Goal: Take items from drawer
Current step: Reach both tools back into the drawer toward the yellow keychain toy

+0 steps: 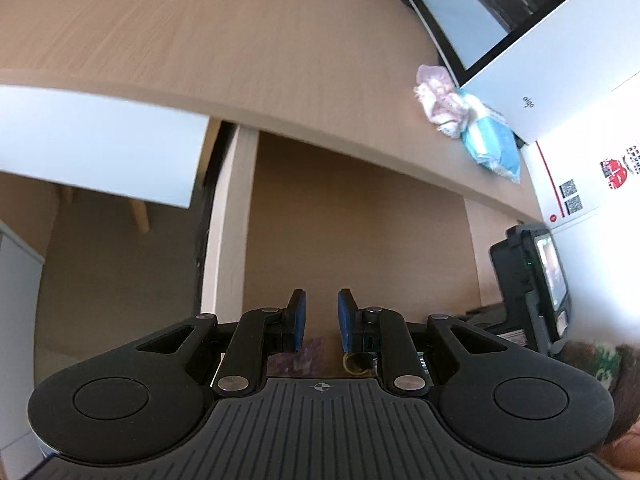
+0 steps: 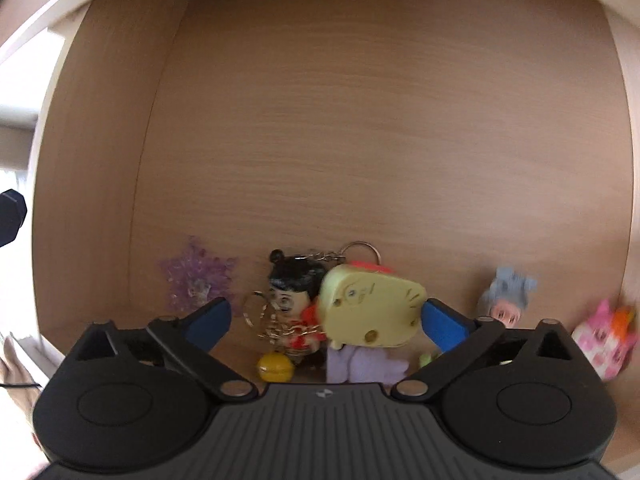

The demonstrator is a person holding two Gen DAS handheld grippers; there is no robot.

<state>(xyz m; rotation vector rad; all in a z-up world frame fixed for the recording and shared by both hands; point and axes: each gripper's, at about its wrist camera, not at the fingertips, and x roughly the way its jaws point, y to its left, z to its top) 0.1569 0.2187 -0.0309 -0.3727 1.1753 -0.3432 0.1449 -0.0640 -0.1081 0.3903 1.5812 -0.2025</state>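
My right gripper (image 2: 326, 318) hung wide apart over the drawer (image 2: 360, 140); yellow keychain toy (image 2: 370, 312) between, ungripped; left gripper (image 1: 322, 320) nearly together, empty; two packets (image 1: 464, 120) already on the bench (image 1: 200, 32); several toys left.

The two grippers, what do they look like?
Both the left gripper and right gripper are matte black plastic, with ribbed bodies, round discs either side, silver pivot pins, angled linkage arms and blue-padded jaws. Each carries a small white centre mark.

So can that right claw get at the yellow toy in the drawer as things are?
Probably yes. The right claw hangs open over the drawer floor with the yellow toy between its pads, nothing covering it; the dark-haired doll crowds one side.
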